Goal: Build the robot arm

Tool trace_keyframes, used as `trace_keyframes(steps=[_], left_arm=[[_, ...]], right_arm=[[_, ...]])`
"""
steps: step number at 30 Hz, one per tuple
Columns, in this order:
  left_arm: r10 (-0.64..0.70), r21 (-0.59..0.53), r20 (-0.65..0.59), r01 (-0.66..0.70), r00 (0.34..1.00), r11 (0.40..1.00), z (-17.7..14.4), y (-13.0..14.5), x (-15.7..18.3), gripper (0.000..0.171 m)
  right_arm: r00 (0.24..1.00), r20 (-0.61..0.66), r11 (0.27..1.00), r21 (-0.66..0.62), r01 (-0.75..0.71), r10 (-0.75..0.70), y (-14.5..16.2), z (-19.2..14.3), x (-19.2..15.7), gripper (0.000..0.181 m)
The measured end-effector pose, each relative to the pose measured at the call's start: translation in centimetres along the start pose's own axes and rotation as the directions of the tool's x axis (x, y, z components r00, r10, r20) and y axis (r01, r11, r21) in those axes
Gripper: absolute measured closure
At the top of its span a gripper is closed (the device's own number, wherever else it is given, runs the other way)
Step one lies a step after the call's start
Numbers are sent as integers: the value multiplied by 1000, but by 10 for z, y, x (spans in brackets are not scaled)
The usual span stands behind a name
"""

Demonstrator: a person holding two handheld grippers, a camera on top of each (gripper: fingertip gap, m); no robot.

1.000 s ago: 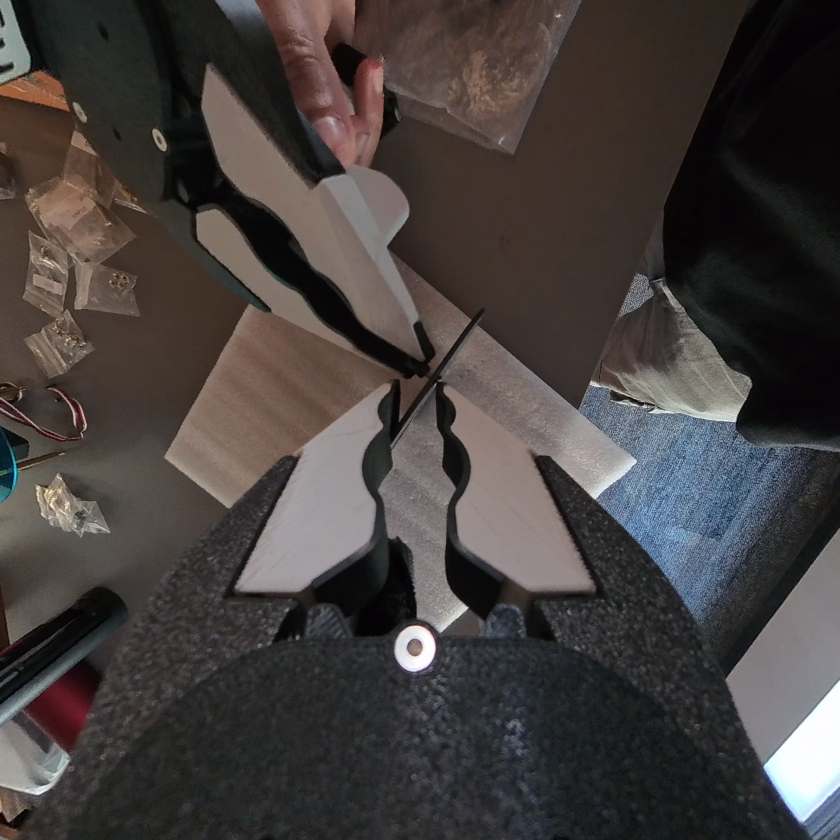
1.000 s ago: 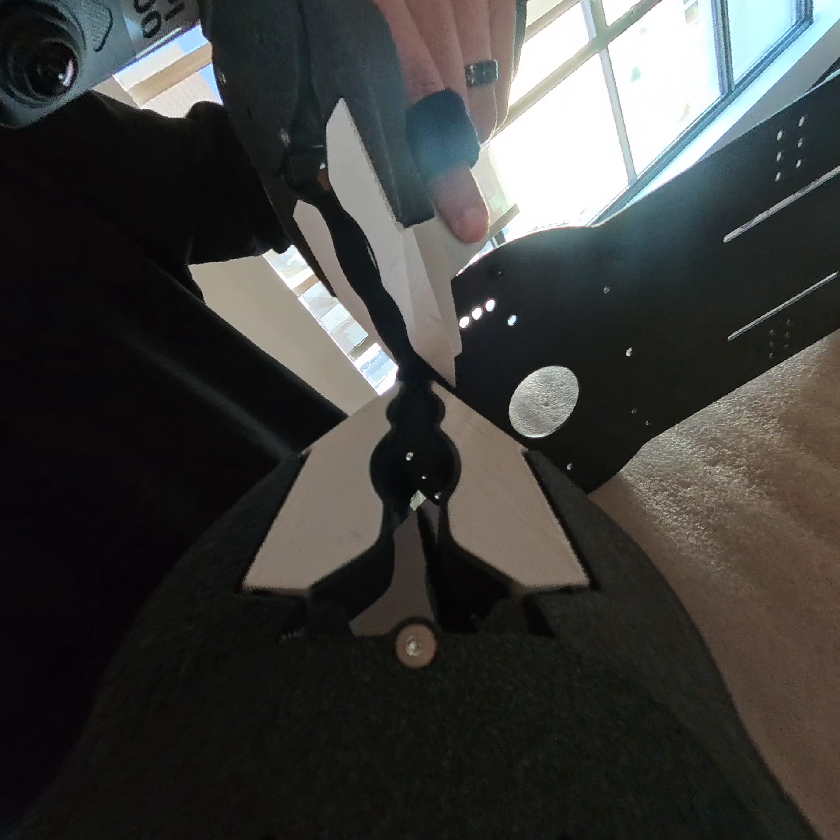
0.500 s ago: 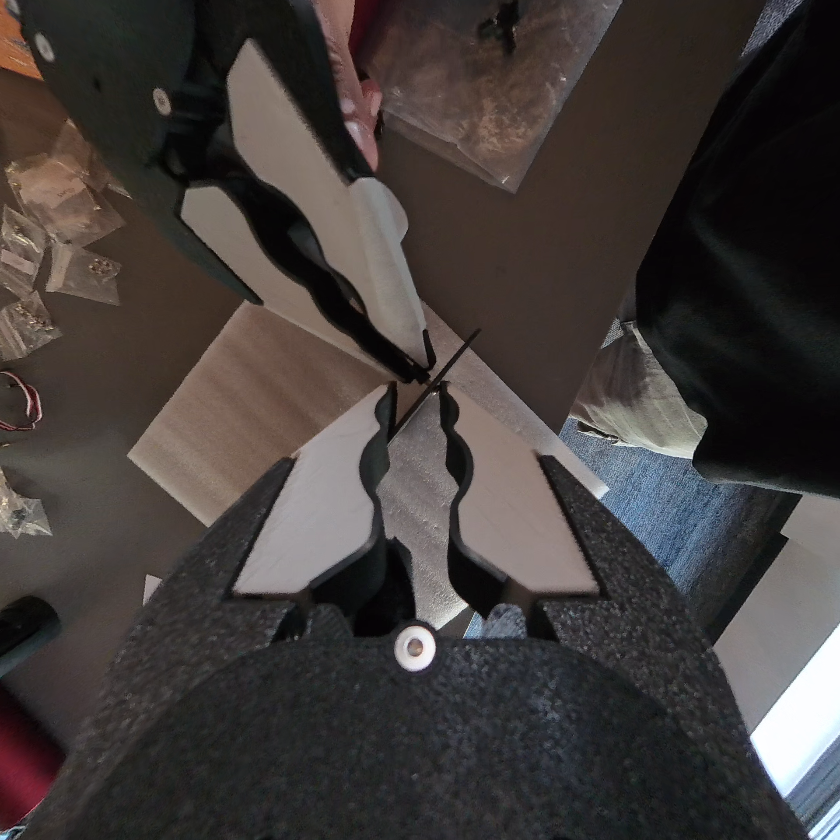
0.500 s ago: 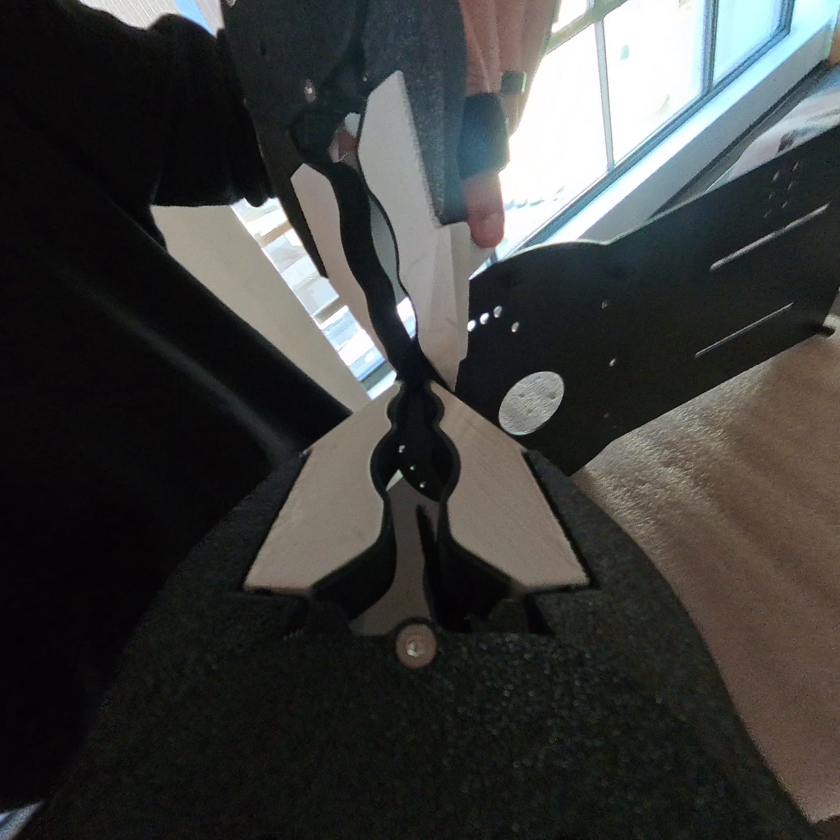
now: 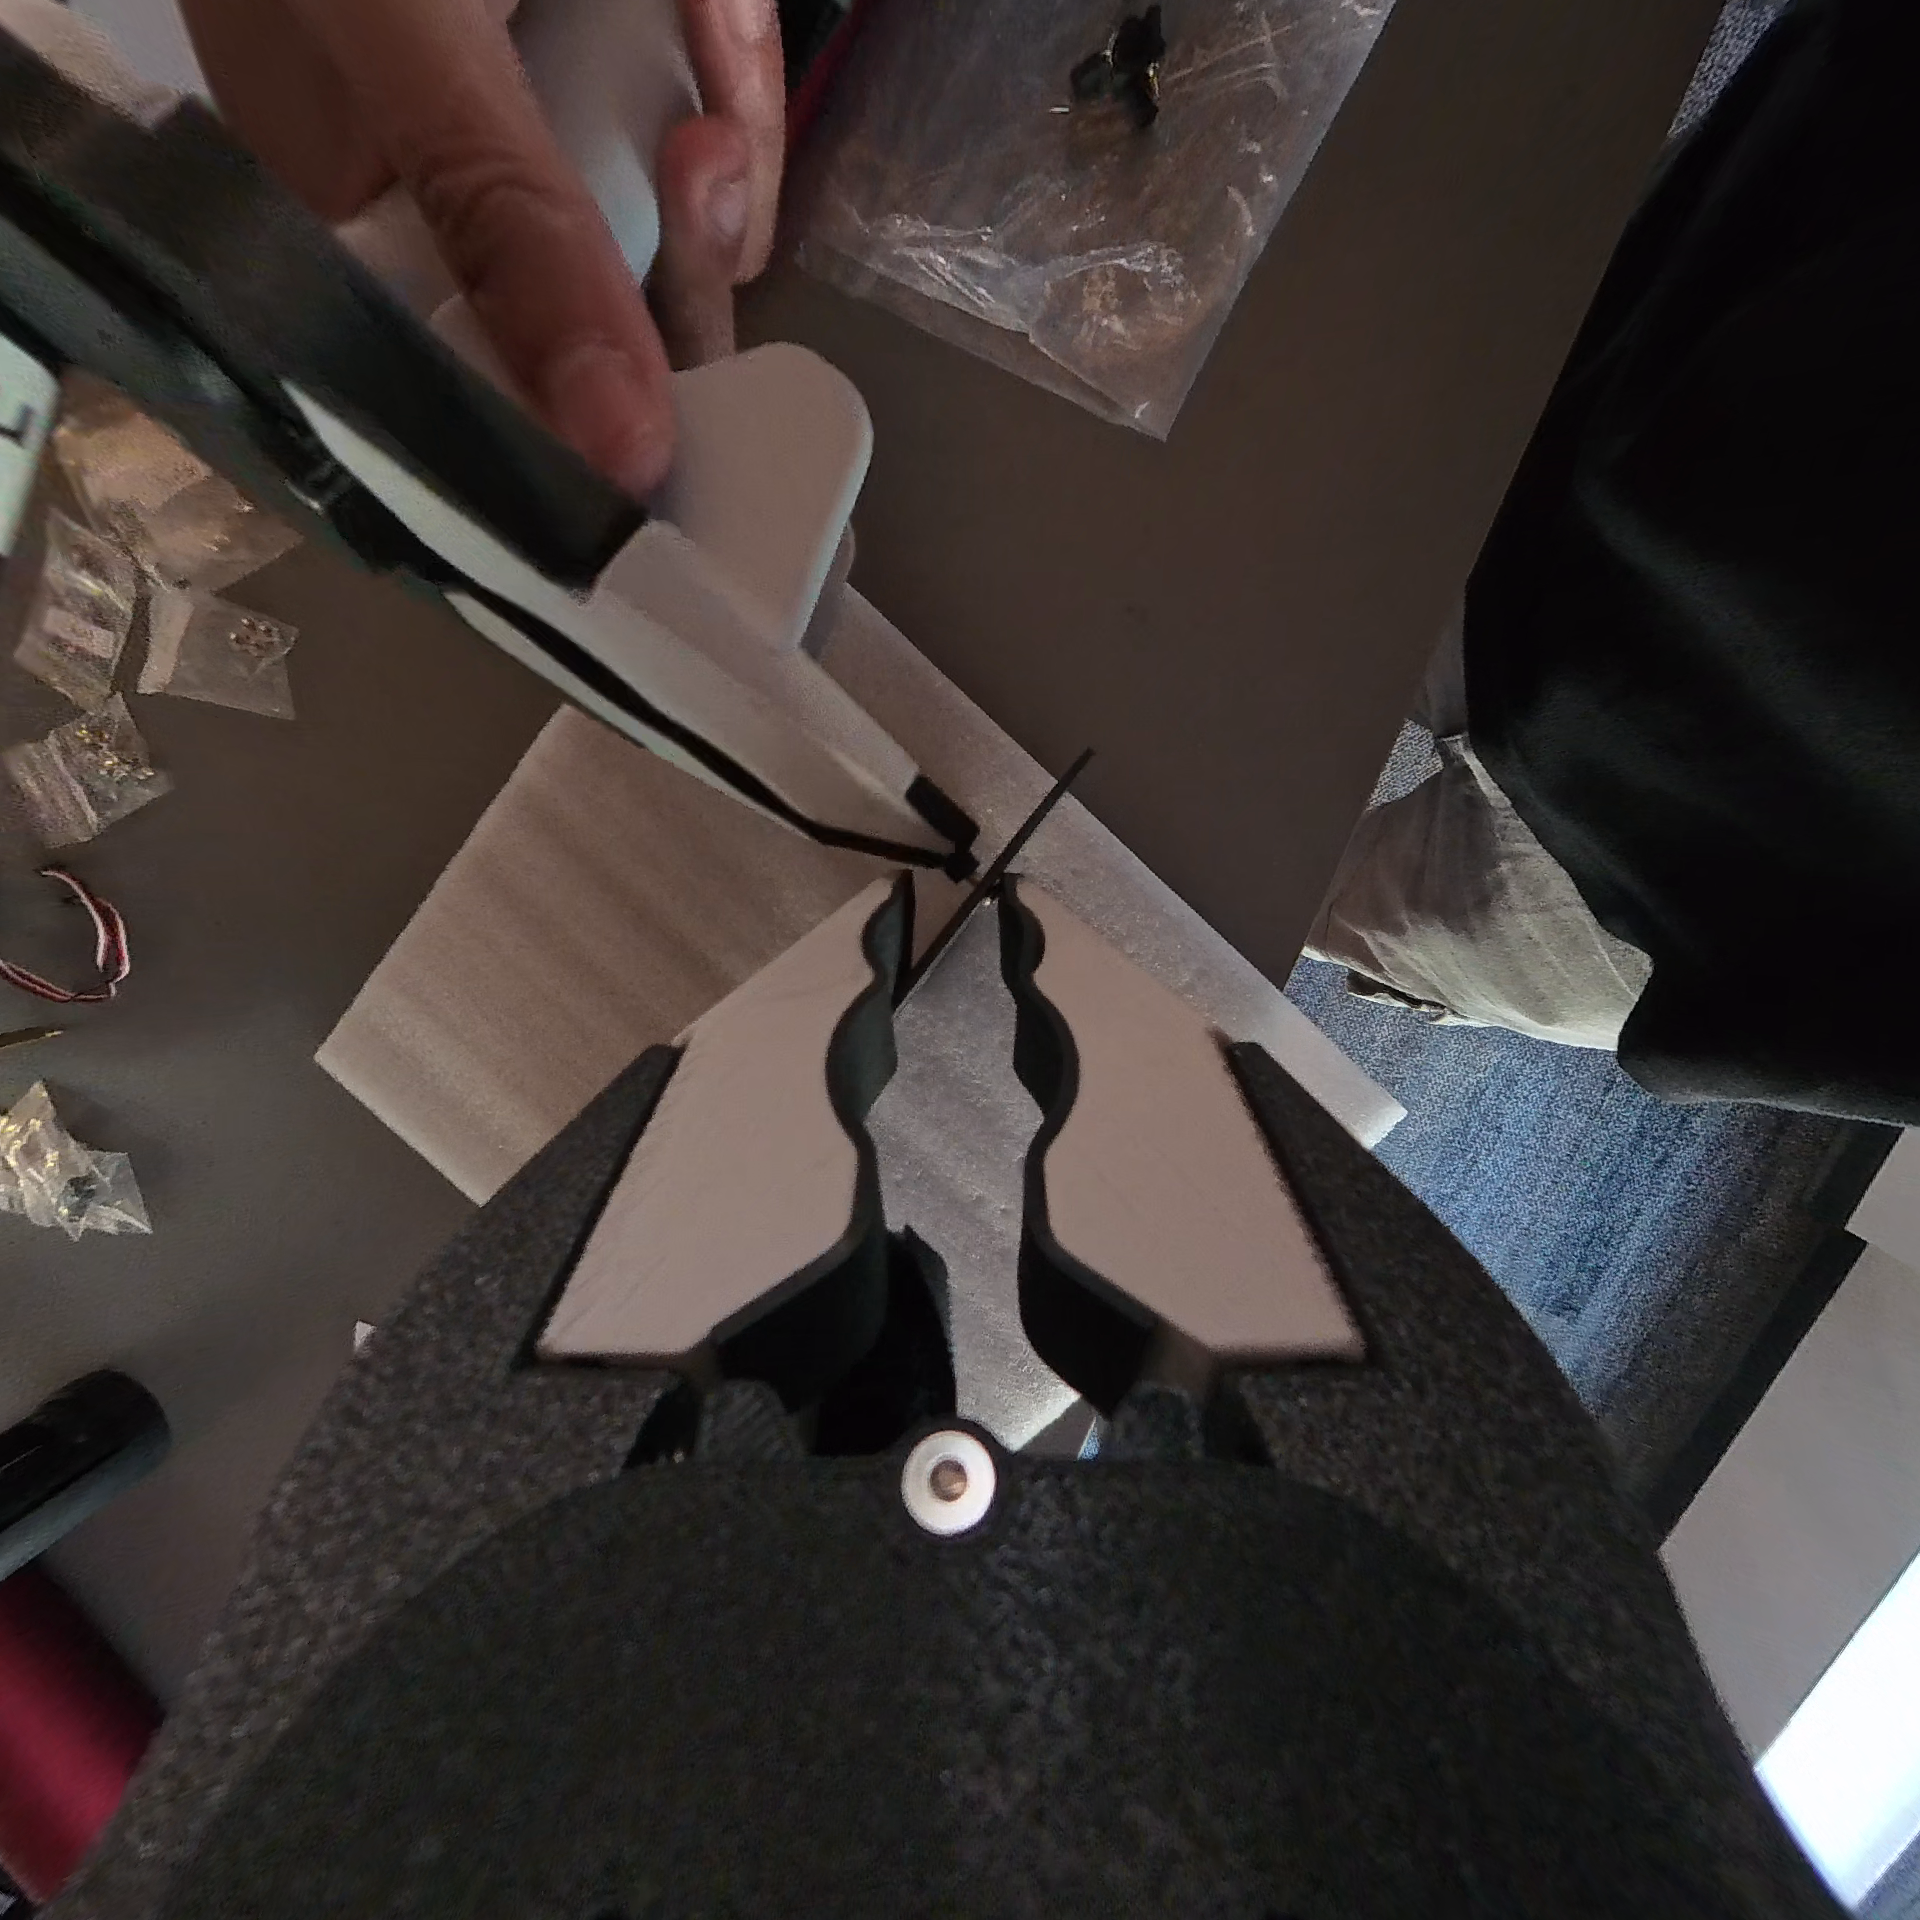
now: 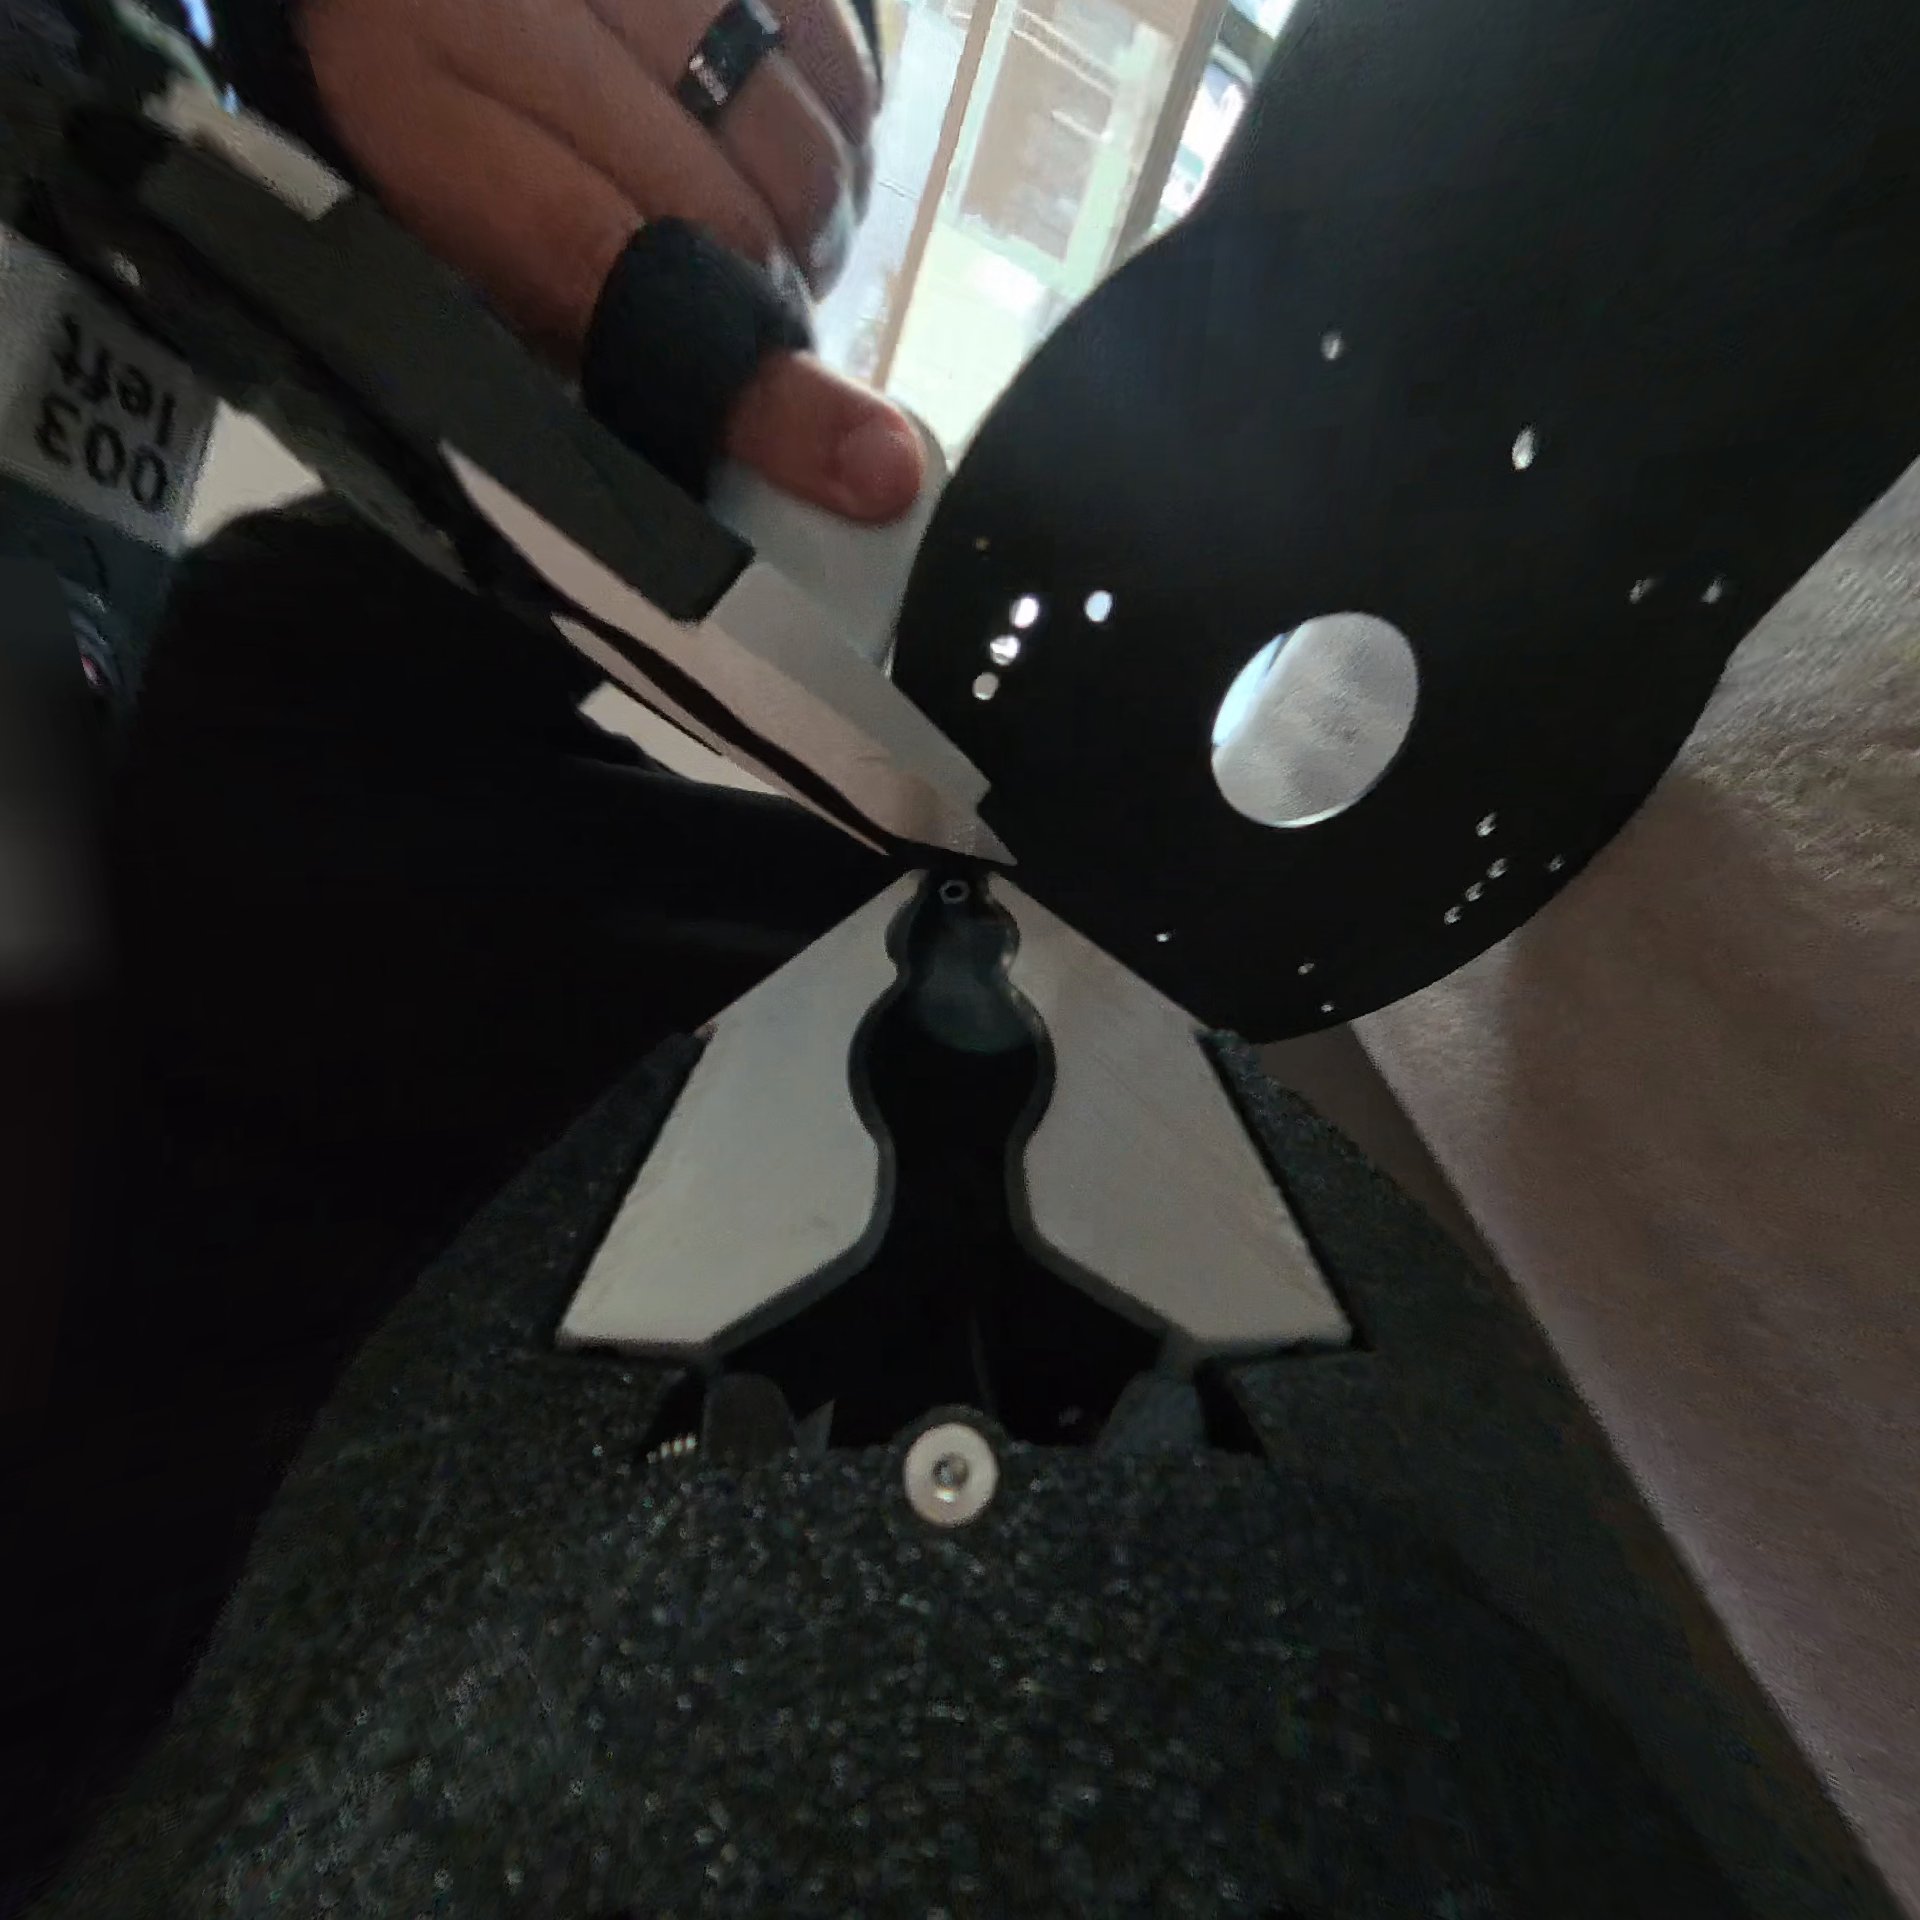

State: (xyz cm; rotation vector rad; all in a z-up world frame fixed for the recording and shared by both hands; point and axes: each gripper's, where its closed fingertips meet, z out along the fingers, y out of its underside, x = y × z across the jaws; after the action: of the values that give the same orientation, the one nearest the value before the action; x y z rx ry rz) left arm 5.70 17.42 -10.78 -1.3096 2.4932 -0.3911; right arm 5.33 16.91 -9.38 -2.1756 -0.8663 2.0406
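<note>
A thin black plate (image 6: 1455, 364) with a round cut-out and several small holes hangs above the table. In the left wrist view it shows edge-on as a dark line (image 5: 1051, 798). My left gripper (image 5: 954, 883) is shut on the plate's edge, which lies slantwise between the fingertips; it also shows in the right wrist view (image 6: 935, 836). My right gripper (image 6: 956, 888) is shut on a small black tubular piece (image 6: 954, 894) held against the plate beside the left gripper's tips. It comes in from the upper left in the left wrist view (image 5: 951, 847).
A white foam sheet (image 5: 582, 914) lies on the grey table (image 5: 1091, 582) under the grippers. Small bags of hardware (image 5: 83, 769), a red-and-white wire (image 5: 83, 956) and a black cylinder (image 5: 62, 1455) lie at the left. A large plastic bag (image 5: 1039, 229) lies farther off. A person in dark clothes (image 5: 1714, 520) stands over blue carpet (image 5: 1558, 1195). The tips of both grippers are at nearly the same place.
The right gripper has swung to a flatter angle and come closer to the left camera. The plate has tilted in the right wrist view. Both grips have held.
</note>
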Motion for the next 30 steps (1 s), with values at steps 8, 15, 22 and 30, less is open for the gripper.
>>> trace_keyframes(steps=[8, 15, 22, 30], left_arm=[[18, 9, 6, -18, 1000, 1000, 0, 0, -2, 155], [39, -2, 43, -39, 998, 999, 2, 0, -7, 152], [25, -5, 15, -25, 1000, 1000, 2, -1, -7, 154], [15, 8, 8, -15, 1000, 1000, 2, -2, -7, 154]], right_arm=[[917, -152, 927, 18, 375, -369, -2, -1, 1, 179], [598, -283, 635, -55, 771, -750, -2, -6, 3, 176], [234, -304, 294, -171, 940, -923, -4, -8, 4, 177], [556, -215, 581, -73, 810, -803, -1, -8, 4, 176]])
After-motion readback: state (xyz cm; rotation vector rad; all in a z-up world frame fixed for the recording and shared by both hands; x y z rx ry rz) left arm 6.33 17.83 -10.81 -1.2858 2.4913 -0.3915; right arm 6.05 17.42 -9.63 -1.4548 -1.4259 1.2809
